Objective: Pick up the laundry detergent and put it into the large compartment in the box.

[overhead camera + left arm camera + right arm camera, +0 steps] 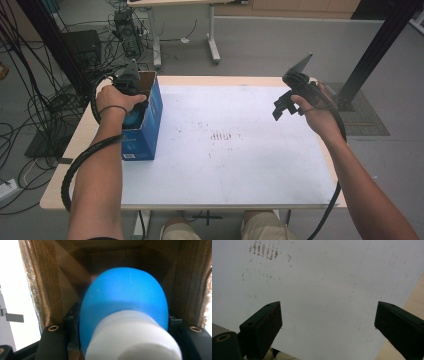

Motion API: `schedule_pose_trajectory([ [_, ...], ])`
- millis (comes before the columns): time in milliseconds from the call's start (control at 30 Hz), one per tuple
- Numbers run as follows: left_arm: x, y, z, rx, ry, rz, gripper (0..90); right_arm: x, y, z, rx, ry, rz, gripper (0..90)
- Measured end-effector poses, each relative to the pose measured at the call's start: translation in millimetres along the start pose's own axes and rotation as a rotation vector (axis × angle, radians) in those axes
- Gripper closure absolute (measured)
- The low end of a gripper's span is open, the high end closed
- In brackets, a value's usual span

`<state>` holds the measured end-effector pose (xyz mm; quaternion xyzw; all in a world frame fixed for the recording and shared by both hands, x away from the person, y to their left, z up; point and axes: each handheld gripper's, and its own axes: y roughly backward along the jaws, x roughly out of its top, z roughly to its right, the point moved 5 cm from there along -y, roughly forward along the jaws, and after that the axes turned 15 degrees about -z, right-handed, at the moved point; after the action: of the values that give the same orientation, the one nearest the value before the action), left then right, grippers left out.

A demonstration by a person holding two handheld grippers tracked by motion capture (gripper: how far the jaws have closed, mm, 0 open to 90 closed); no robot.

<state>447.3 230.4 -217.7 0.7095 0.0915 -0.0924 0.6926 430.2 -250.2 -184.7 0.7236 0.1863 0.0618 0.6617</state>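
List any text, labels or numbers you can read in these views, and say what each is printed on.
None can be read.
Blue cardboard box: a small white label low on its near side in the high view, print too small and blurred to read.
Blue bottle with a white cap, held in the left gripper inside the box: no print visible.
White table sheet: reddish-brown smudges, not writing.
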Motion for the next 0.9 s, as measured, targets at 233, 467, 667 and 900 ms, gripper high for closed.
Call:
schedule_pose_trajectory([
  [233,-0.9,-0.5,-0.3,-0.003,0.004,0.005,36.9,1.1,-1.2,-1.1,0.0,0.004,-0.004,7.4],
  [467,-0.6,-0.4,-0.4,-0.003,0.003,0.004,36.8,0.9,-0.7,-0.6,0.001,0.001,-0.003,7.4],
  [667,-0.8,-0.5,-0.6,-0.004,0.004,0.005,36.9,0.8,-0.4,-0.4,0.0,0.0,-0.004,7.4],
  [900,-0.3,-0.3,-0.3,-0.003,0.003,0.002,36.9,0.4,-0.6,0.1,0.0,0.0,-0.003,7.4],
])
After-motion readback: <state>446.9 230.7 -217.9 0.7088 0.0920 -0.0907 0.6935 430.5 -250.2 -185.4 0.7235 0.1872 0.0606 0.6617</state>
